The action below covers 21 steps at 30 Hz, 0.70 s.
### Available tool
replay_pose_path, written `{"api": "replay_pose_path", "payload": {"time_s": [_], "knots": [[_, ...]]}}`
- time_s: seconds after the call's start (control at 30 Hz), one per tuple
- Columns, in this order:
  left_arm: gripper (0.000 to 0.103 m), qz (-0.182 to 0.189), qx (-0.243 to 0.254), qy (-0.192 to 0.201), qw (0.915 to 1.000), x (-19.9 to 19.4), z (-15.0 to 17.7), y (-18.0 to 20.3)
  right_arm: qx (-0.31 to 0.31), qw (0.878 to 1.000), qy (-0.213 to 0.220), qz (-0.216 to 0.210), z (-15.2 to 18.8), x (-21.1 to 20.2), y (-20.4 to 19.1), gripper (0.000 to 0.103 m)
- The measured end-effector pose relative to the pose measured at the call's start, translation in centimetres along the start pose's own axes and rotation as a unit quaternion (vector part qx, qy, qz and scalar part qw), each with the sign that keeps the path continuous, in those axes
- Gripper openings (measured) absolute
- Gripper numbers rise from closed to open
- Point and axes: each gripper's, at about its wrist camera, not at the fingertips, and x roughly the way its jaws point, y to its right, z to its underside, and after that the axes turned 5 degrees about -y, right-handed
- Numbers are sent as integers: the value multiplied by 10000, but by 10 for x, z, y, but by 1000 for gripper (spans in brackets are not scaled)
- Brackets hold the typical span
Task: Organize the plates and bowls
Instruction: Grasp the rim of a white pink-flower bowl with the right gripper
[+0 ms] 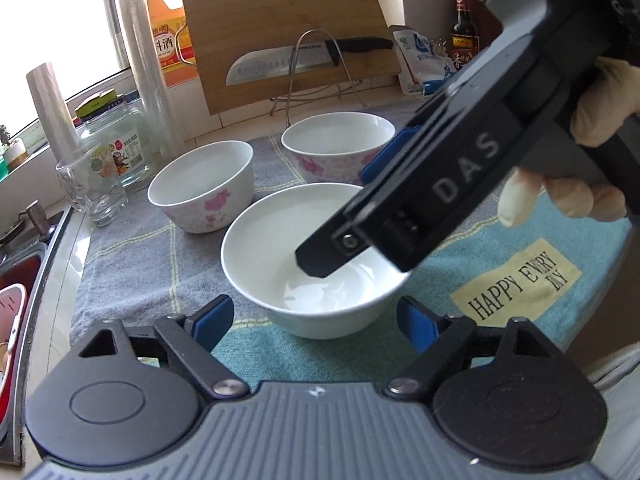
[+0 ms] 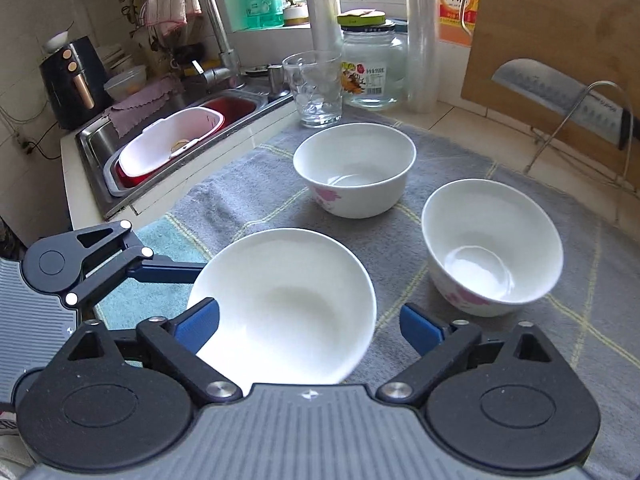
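My right hand-held gripper (image 2: pixel 308 320) is open wide and points down at the plain white bowl (image 2: pixel 280 304), which sits right under it on the grey cloth (image 2: pixel 240 200) on the worktop. One of its fingers (image 1: pixel 316 260) dips inside the bowl and the other stays outside, so the rim of the bowl stands between them. The outside pad is not touching the rim, so I am not holding the bowl yet. My left hand-held gripper (image 1: pixel 314 320) is open wide too, holds nothing, and comes at the same bowl from the other side, with the bowl just in front of its pads. The bowl is round, so it has no long side to line up with. What counts is the rim, and my right one is already across it, so I think the right one is the one to squeeze and lift. A little farther away on the cloth stand two bowls with pink flowers, one near the drinking glass (image 2: pixel 354 168) and one nearer the cutting board (image 2: pixel 492 248). They stand apart from each other and from the plain bowl. I guess the bowls should go one inside another.
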Motion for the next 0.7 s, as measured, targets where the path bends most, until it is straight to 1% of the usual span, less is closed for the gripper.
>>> {"api": "replay_pose_path", "payload": {"time_s": [0.13, 0.33, 0.6, 0.7], "knots": [[82, 52, 44, 11, 10000, 2, 0, 1, 114, 9998, -100, -123, -3, 8, 6, 89], [81, 61, 21, 38, 10000, 3, 0, -1, 253, 9990, -142, -350, -4, 13, 11, 81], [81, 62, 63, -40, 10000, 2, -2, 1, 327, 9985, -166, -409, -5, 10, 10, 81], [81, 119, 45, -105, 9999, 1, -4, 1, 326, 9985, -156, -416, -4, 6, 8, 81]]}}
